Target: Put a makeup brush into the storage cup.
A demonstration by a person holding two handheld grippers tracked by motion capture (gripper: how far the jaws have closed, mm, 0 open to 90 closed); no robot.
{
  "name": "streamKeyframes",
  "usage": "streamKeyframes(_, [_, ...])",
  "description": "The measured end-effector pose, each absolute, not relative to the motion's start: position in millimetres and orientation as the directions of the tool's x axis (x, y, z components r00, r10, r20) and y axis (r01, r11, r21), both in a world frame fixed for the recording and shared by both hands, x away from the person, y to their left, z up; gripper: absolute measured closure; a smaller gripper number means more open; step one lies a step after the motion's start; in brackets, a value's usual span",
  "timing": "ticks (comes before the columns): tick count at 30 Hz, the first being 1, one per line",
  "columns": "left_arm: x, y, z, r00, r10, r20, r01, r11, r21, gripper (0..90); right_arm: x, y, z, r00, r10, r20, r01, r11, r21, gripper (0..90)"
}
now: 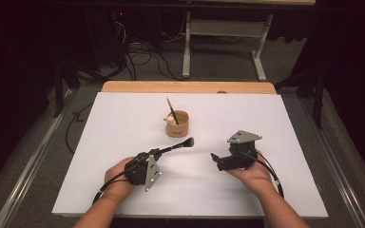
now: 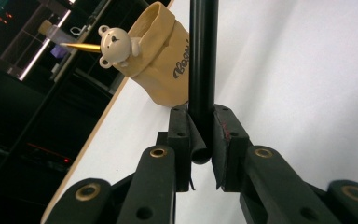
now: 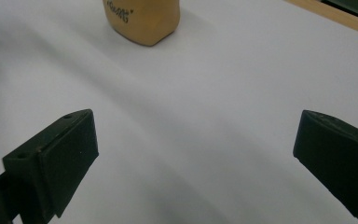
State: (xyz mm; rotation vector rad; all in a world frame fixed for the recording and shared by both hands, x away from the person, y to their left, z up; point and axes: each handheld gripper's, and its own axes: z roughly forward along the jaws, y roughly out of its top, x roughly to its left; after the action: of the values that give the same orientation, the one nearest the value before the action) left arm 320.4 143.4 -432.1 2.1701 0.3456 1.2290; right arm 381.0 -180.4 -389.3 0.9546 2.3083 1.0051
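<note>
The white tabletop (image 1: pixel 123 118) spreads out before me, with a wooden strip along its far edge. My right tongs (image 1: pixel 215 159) rest in my right hand near the front edge, right of the middle, nose turned toward the table's centre; in the right gripper view the jaws stand wide apart with bare white surface between them, holding nothing. My left tongs (image 1: pixel 158 152) sit in my left hand near the front edge, left of the middle, closed tight on the handle end of a black makeup brush (image 1: pixel 177 145). In the left gripper view the pads (image 2: pixel 226 140) pinch the round black handle (image 2: pixel 201 70) just above its butt. The brush's long axis runs straight on from my jaws, away from me and to the right, its dark bristle head leading and pointing just to the right of the tan cup (image 1: pixel 178 124) at the table's middle, close to it. A small bear figure (image 2: pixel 115 45) perches on the cup's rim, and a gold-tipped brush (image 1: pixel 171 108) stands in the cup, leaning toward the far edge.
</note>
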Motion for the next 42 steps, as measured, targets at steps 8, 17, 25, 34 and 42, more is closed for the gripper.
streamKeyframes(8, [324, 151, -430, 0.561, 0.564, 0.606, -0.032, -0.716, 0.697, 79.1, 379, -192, -398, -0.609, 0.792, -0.053, 0.416, 0.375, 0.829, 1.2])
streamKeyframes(17, [328, 156, -430, 0.615, 0.637, 0.464, 0.036, -0.611, 0.790, 79.0, 372, -200, -404, -0.572, 0.819, -0.047, 0.387, 0.321, 0.864, 1.2])
streamKeyframes(25, [334, 158, -432, 0.659, 0.666, 0.349, 0.074, -0.520, 0.851, 79.1, 369, -203, -404, -0.571, 0.819, -0.055, 0.358, 0.309, 0.881, 1.2])
streamKeyframes(34, [338, 168, -434, 0.699, 0.685, 0.206, 0.120, -0.397, 0.910, 79.1, 369, -201, -406, -0.578, 0.815, -0.047, 0.373, 0.314, 0.873, 1.2])
streamKeyframes(42, [340, 173, -433, 0.714, 0.694, 0.098, 0.157, -0.296, 0.942, 79.1, 369, -202, -406, -0.581, 0.813, -0.039, 0.372, 0.308, 0.876, 1.2])
